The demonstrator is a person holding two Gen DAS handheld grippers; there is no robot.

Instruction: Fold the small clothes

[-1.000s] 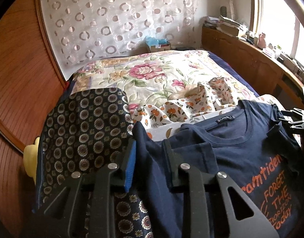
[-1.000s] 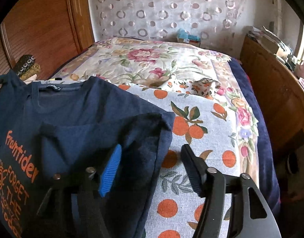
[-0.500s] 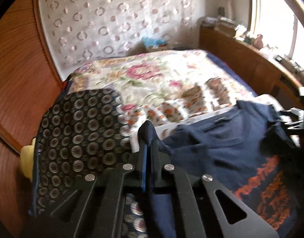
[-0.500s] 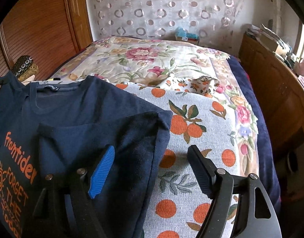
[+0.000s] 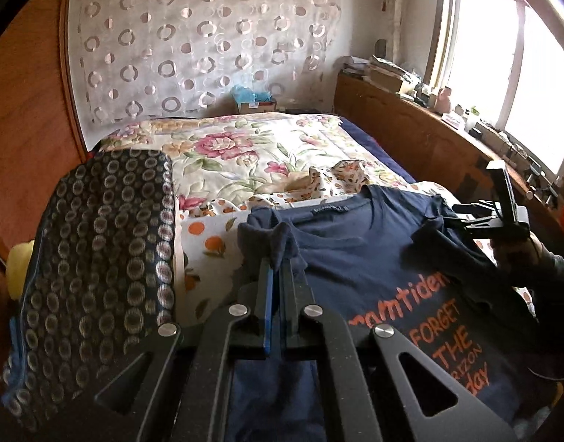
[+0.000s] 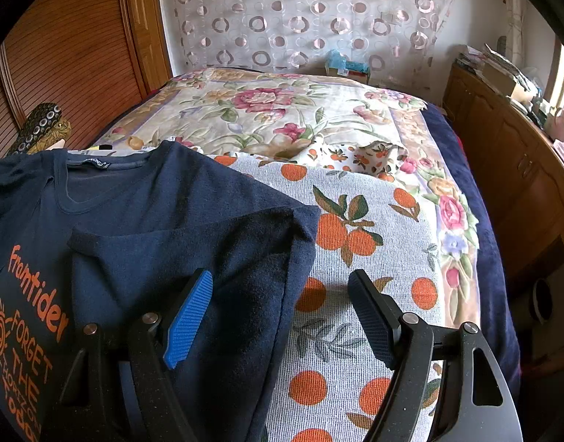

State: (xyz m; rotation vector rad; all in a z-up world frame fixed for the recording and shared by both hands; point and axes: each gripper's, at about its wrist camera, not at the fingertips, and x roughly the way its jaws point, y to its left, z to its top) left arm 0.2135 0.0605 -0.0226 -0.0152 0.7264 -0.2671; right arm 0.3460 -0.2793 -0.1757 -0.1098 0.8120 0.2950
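Only the left view shows the left claw (image 5: 278, 269) clenching the T-shirt (image 5: 355, 254) sleeve; the right claw (image 6: 282, 305) gapes, released.

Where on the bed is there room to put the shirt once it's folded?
The orange-print cloth right of the navy T-shirt lies bare. So does the floral bedspread beyond the collar, up to the tissue box. Crowded spots: the circle-patterned pillow on the left and the crumpled cloth mid-bed.
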